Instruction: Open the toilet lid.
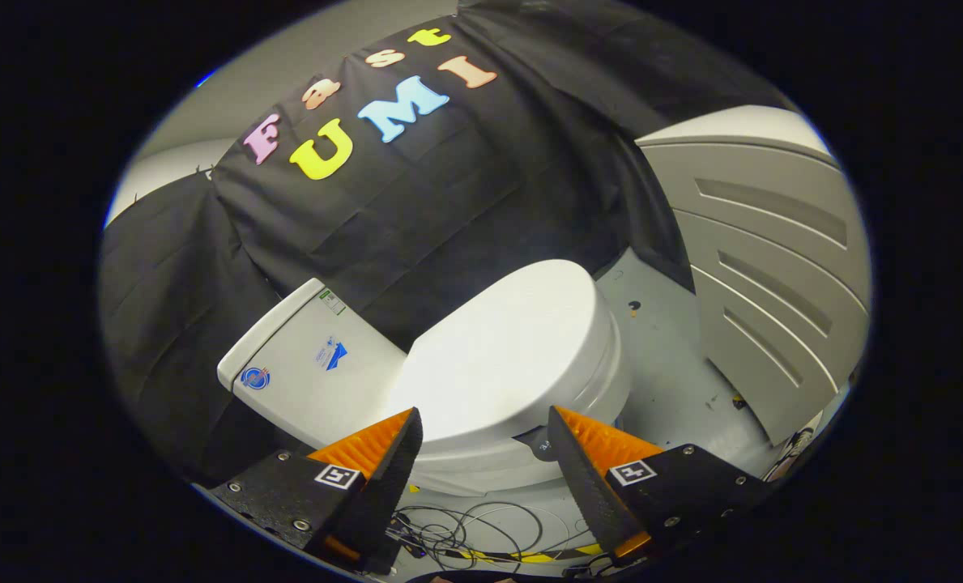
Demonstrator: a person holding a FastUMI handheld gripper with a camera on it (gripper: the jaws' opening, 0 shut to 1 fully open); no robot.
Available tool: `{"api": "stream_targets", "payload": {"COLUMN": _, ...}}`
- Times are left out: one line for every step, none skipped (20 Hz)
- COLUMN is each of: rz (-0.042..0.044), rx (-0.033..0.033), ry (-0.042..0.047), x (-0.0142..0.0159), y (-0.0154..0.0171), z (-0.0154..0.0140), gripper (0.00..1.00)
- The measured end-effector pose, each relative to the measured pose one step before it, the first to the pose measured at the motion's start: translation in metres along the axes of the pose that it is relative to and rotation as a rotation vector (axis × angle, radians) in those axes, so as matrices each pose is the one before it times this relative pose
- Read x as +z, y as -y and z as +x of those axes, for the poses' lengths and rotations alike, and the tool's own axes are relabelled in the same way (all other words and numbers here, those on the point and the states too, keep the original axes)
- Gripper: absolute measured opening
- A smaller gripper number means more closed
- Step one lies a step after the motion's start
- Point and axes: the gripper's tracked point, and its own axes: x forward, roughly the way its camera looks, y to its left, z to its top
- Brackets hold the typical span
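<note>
Toilet (530, 453) ahead, tank (303, 372) against the cloth wall, lid (505, 356) down flat, just beyond the fingers. Gripper (485, 425) spread wide, empty. Lid looks stiff, smooth, probably light plastic; hook its front rim, likely the edge farthest from the tank.

Single fisheye cam riding on the tongs (485, 421), looking forward along the two fingers (384, 453), which sit spread apart with nothing between them. It sits above and just short of the toilet (521, 421), pitched down and rolled hard, so the closed toilet lid (505, 356), the tank (303, 364) and the black cloth wall (449, 210) behind all lean. Close range: lid starts just ahead of the fingertips, grey floor (667, 356) and a ribbed grey panel (773, 267) beyond on one side, loose cables (465, 530) under the fingers.
</note>
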Motion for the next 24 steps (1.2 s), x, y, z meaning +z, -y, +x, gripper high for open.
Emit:
{"api": "stream_targets", "payload": {"rz": 0.03085, "rx": -0.00466, "ry": -0.0023, "x": -0.00361, "y": 0.00743, "z": 0.00456, "gripper": 0.96}}
{"api": "stream_targets", "payload": {"rz": 0.03219, "rx": -0.00529, "ry": -0.00211, "x": -0.00243, "y": 0.00608, "z": 0.00437, "gripper": 0.96}}
{"api": "stream_targets", "payload": {"rz": 0.04335, "rx": -0.00308, "ry": -0.00405, "x": -0.00436, "y": 0.00664, "z": 0.00455, "gripper": 0.95}}
{"api": "stream_targets", "payload": {"rz": 0.04164, "rx": -0.00306, "ry": -0.00857, "x": -0.00333, "y": 0.00434, "z": 0.00272, "gripper": 0.95}}
{"api": "stream_targets", "payload": {"rz": 0.03948, "rx": 0.00131, "ry": -0.00251, "x": -0.00548, "y": 0.00376, "z": 0.0058, "gripper": 0.94}}
{"api": "stream_targets", "payload": {"rz": 0.02359, "rx": -0.00464, "ry": 0.00293, "x": -0.00249, "y": 0.004, "z": 0.00218, "gripper": 0.93}}
{"api": "stream_targets", "payload": {"rz": 0.02172, "rx": -0.00792, "ry": -0.00117, "x": -0.00268, "y": 0.00508, "z": 0.00383, "gripper": 0.9}}
{"api": "stream_targets", "payload": {"rz": 0.02568, "rx": -0.01271, "ry": -0.00498, "x": -0.00373, "y": 0.00682, "z": 0.00439, "gripper": 0.88}}
{"api": "stream_targets", "payload": {"rz": 0.0245, "rx": -0.00892, "ry": 0.00136, "x": -0.00047, "y": 0.00483, "z": 0.00341, "gripper": 0.86}}
{"api": "stream_targets", "payload": {"rz": 0.03714, "rx": 0.00127, "ry": 0.00616, "x": 0.00074, "y": 0.00353, "z": 0.00314, "gripper": 0.85}}
{"api": "stream_targets", "payload": {"rz": 0.03718, "rx": 0.00625, "ry": 0.00824, "x": 0.00104, "y": 0.00129, "z": 0.00352, "gripper": 0.84}}
{"api": "stream_targets", "payload": {"rz": 0.04326, "rx": 0.01662, "ry": 0.00466, "x": -0.00192, "y": 0.00092, "z": 0.00473, "gripper": 0.83}}
{"api": "stream_targets", "payload": {"rz": 0.03729, "rx": 0.0303, "ry": -0.00107, "x": -0.00247, "y": -0.00013, "z": 0.00336, "gripper": 0.8}}
{"api": "stream_targets", "payload": {"rz": 0.03538, "rx": 0.01375, "ry": -0.01311, "x": -0.00737, "y": 0.00424, "z": 0.00526, "gripper": 0.78}}
{"api": "stream_targets", "payload": {"rz": 0.02651, "rx": 0.00624, "ry": -0.01765, "x": -0.0058, "y": 0.00448, "z": 0.00401, "gripper": 0.72}}
{"api": "stream_targets", "payload": {"rz": 0.02085, "rx": 0.00027, "ry": -0.01109, "x": -0.00276, "y": 0.0064, "z": 0.0031, "gripper": 0.7}}
{"api": "stream_targets", "payload": {"rz": 0.0244, "rx": 0.00633, "ry": -0.0018, "x": 0.00046, "y": 0.00368, "z": 0.00249, "gripper": 0.68}}
{"api": "stream_targets", "payload": {"rz": 0.01429, "rx": 0.01324, "ry": 0.00753, "x": 0.00259, "y": 0.00084, "z": 0.00061, "gripper": 0.67}}
{"api": "stream_targets", "payload": {"rz": 0.01339, "rx": 0.00814, "ry": 0.01396, "x": 0.00359, "y": 0.00132, "z": 0.00179, "gripper": 0.65}}
{"api": "stream_targets", "payload": {"rz": 0.00648, "rx": 0.02534, "ry": 0.01532, "x": 0.00289, "y": -0.00212, "z": 0.00286, "gripper": 0.63}}
{"api": "stream_targets", "payload": {"rz": 0.00654, "rx": 0.02058, "ry": -0.00091, "x": -0.00037, "y": -0.00298, "z": 0.00106, "gripper": 0.55}}
{"api": "stream_targets", "payload": {"rz": 0.00396, "rx": 0.01811, "ry": 0.00168, "x": -0.00059, "y": -0.00287, "z": 0.00037, "gripper": 0.5}}
{"api": "stream_targets", "payload": {"rz": 0.00483, "rx": 0.00729, "ry": -0.00383, "x": -0.00179, "y": -0.00008, "z": 0.00251, "gripper": 0.44}}
{"api": "stream_targets", "payload": {"rz": 0.00444, "rx": -0.00229, "ry": -0.0066, "x": -0.00212, "y": 0.00225, "z": 0.00238, "gripper": 0.42}}
